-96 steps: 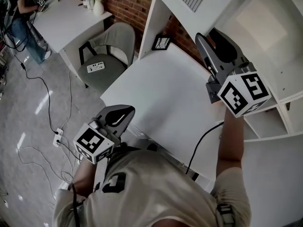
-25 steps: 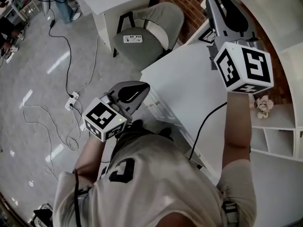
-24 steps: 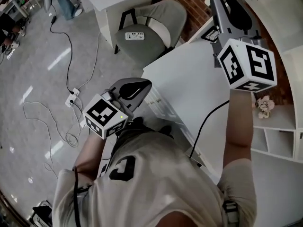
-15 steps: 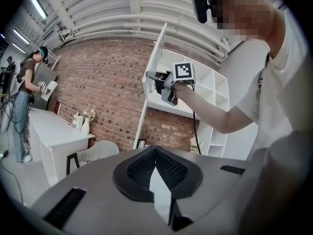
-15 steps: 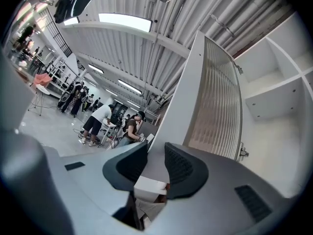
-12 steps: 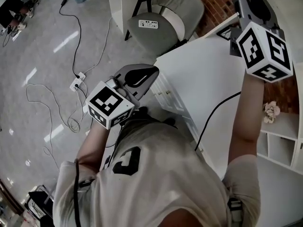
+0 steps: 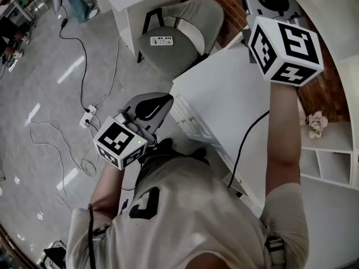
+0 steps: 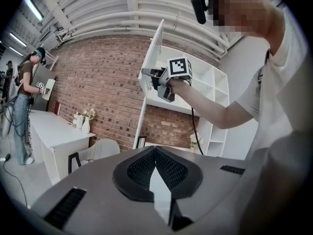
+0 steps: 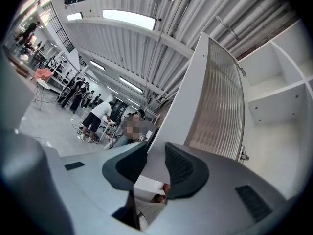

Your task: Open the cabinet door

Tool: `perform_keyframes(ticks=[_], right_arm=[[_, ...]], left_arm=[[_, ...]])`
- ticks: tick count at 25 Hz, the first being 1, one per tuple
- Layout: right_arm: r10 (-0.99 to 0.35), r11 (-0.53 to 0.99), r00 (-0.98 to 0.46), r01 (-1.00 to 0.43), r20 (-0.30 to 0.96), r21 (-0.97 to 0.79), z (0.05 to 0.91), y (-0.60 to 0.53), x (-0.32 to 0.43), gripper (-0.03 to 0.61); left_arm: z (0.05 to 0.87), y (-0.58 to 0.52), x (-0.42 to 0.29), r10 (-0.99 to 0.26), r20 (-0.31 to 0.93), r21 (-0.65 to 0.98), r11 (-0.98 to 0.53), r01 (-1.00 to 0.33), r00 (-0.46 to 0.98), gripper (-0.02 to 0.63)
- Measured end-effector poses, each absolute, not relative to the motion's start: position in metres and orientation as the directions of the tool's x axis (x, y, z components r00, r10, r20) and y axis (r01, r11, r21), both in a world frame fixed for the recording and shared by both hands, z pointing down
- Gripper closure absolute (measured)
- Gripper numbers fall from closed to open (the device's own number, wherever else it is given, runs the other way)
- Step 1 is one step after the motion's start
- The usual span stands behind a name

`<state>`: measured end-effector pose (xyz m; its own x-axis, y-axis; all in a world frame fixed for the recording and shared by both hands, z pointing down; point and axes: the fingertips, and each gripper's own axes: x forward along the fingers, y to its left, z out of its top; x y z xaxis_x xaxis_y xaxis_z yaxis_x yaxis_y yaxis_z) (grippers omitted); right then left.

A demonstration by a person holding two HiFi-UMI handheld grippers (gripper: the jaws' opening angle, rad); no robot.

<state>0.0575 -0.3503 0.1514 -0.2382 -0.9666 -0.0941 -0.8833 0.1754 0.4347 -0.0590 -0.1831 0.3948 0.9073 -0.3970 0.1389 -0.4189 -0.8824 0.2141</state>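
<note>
Door swung wide: the right gripper (image 9: 156,151) is clamped on the free edge of the white cabinet door (image 9: 215,111), its jaws having just eased a touch wider with that edge between the pads. Nearly four seconds ago this gripper was close against the open shelving (image 8: 208,89). Now it is out over the far corner of the white desk (image 7: 224,100), near the grey chair (image 7: 185,21), and the brick wall (image 7: 322,94) shows to the right of the raised forearm. In the left gripper view the door stands out from the shelving, hinged at its left side and held up high. The left gripper (image 8: 155,150) is held low by the person's waist as before, its jaw tips closed together on nothing. The desk lies directly beneath the door. A small picture frame (image 8: 141,141) stands at the desk's back, and a posy of pale flowers (image 7: 316,123) sits on a low shelf. A white remote-like device (image 7: 161,40) lies on the chair seat. Cables (image 7: 73,43) and a power strip (image 7: 88,118) trail over the grey floor. Another person (image 8: 27,97) stands at the far left, beside a second white table (image 8: 54,131).
</note>
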Motion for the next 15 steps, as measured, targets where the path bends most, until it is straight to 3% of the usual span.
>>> perform_keyframes(ticks=[11,15], right_arm=[[-0.963,0.223,-0.269,-0.859,-0.035,0.46,0.157,-0.34,0.06,0.443],[-0.958,0.263,-0.288,-0.895,-0.016,0.36,0.166,-0.325,0.073,0.448]], left_arm=[[0.387,-0.17,-0.044,-0.343,0.133,0.194,-0.911,-0.364,0.93,0.597],[0.384,-0.17,-0.036,-0.307,0.119,0.19,-0.926,-0.325,0.944,0.597]])
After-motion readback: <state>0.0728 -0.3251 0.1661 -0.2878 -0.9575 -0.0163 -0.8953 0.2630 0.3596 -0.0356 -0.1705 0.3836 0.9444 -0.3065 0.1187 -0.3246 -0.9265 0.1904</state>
